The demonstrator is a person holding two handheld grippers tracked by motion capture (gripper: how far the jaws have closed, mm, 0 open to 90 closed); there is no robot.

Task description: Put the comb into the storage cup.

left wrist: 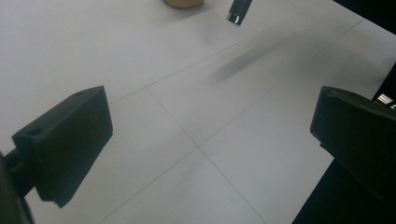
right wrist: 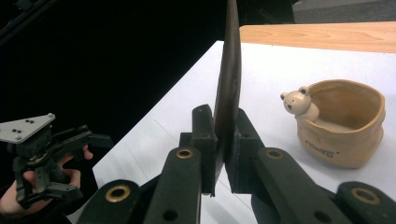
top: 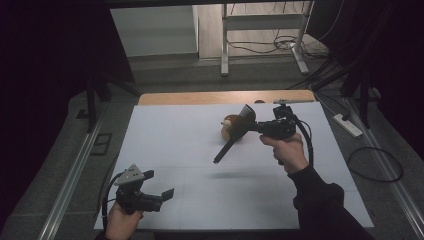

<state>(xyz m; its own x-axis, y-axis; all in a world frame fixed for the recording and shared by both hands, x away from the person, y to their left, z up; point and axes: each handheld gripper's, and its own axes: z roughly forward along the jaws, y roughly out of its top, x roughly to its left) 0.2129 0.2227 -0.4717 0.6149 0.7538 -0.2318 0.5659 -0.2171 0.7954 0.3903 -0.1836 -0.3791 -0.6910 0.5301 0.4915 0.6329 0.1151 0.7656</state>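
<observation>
My right gripper [top: 251, 123] hangs above the middle right of the white mat [top: 170, 130], shut on the flat blade of a dark long-handled utensil [top: 231, 142]. Its handle slants down and to the left over the mat. In the right gripper view the blade [right wrist: 229, 84] stands edge-on, pinched by the right gripper [right wrist: 227, 137]. Just behind the utensil sits a tan ceramic cup with a small bear on its rim [top: 230, 128] [right wrist: 343, 123]. My left gripper [top: 159, 184] [left wrist: 210, 140] is at the front left corner, open and with nothing in it. The handle's metal tip [left wrist: 236, 14] hangs ahead of it.
A strip of bare wooden tabletop [top: 225, 96] shows behind the mat. On the floor lie a power strip [top: 350, 125] and cables to the right, and a metal frame [top: 225, 45] stands behind the table. Dark curtains hang on both sides.
</observation>
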